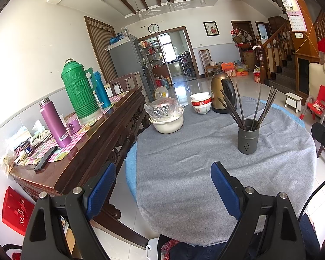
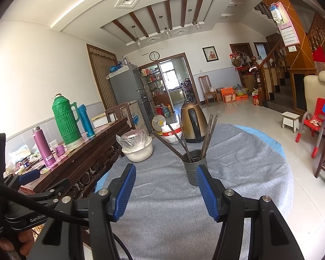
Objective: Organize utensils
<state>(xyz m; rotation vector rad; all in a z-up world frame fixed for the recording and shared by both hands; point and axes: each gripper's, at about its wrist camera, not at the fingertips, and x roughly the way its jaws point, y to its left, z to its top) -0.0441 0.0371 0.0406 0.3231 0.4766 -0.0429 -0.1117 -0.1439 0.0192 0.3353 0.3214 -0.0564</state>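
A dark grey perforated utensil holder (image 1: 248, 136) stands on the round table under a grey cloth (image 1: 195, 173). Several dark chopsticks (image 1: 247, 106) stand in it, fanned outward. It also shows in the right wrist view (image 2: 192, 165) with the chopsticks (image 2: 184, 138). My left gripper (image 1: 163, 184) is open and empty, above the table's near left edge. My right gripper (image 2: 165, 184) is open and empty, just short of the holder; its right finger (image 2: 207, 192) overlaps the holder's base. The left gripper shows at the left of the right wrist view (image 2: 29, 174).
A white bowl with a plastic bag (image 1: 166, 117), stacked red-and-white bowls (image 1: 201, 103) and a brass kettle (image 1: 223, 95) stand at the table's far side. A wooden sideboard (image 1: 93, 147) at left holds a green thermos (image 1: 79, 88) and purple flask (image 1: 54, 122). A red child's chair (image 2: 314, 119) stands at right.
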